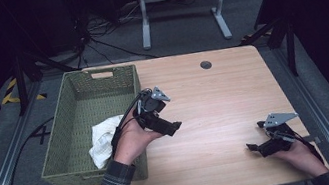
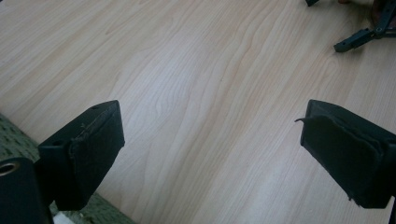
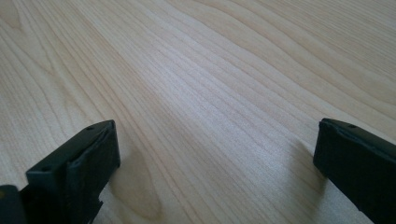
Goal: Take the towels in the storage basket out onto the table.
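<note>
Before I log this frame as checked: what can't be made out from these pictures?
- White cloth in the green basket, high view: its near part is hidden behind the left hand and sleeve.
- Basket, left gripper view: just a corner, cut off by the bottom edge.
- Right gripper, left gripper view: cut off by the top edge.
- Left gripper: jaws wide apart over bare table.

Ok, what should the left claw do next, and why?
Probably swing back left and dip into the green basket toward the white cloth. The left claw hangs open and empty above bare table, just right of the basket's wall.
</note>
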{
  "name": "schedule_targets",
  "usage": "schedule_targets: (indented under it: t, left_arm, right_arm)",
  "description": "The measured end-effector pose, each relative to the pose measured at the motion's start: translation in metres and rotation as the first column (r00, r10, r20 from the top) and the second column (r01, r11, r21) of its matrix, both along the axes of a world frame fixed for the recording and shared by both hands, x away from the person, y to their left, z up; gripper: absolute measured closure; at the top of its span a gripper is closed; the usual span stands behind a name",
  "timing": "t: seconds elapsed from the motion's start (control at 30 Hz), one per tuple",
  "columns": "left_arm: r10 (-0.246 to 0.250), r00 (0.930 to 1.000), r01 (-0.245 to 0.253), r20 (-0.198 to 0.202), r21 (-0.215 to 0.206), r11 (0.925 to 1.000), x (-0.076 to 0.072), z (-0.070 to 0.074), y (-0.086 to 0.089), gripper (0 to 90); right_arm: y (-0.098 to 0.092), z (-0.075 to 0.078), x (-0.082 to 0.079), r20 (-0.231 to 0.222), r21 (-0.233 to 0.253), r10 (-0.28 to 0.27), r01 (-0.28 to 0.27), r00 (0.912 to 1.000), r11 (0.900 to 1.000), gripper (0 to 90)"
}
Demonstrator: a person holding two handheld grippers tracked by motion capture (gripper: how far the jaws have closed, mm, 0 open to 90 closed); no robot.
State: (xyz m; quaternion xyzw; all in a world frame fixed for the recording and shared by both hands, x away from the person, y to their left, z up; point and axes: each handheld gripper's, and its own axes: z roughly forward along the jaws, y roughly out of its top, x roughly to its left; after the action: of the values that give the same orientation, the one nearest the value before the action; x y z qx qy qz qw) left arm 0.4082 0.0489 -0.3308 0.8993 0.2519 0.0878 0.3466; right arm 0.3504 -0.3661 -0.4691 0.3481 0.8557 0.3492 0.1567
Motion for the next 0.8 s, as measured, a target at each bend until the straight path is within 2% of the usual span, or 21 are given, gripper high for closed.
schedule_targets:
  t: [0.5,0.57,0.8]
  left_arm:
    - [0.077,0.9966,-0.077,0.028,-0.009,0.9970,0.000,0.010,0.037,6.7]
    - [0.103,0.9938,-0.102,0.042,-0.023,0.9945,0.000,0.010,0.043,6.7]
    - [0.155,0.9868,-0.154,0.046,-0.034,0.9876,0.000,0.011,0.062,7.0]
  right_arm:
    - [0.000,0.000,0.000,-0.001,-0.001,0.002,-0.002,1.0000,1.000,0.7]
    - [0.000,0.000,0.000,-0.001,-0.002,0.003,-0.003,1.0000,1.000,0.6]
    - [0.000,0.000,0.000,-0.002,-0.002,0.003,-0.003,1.0000,1.000,0.7]
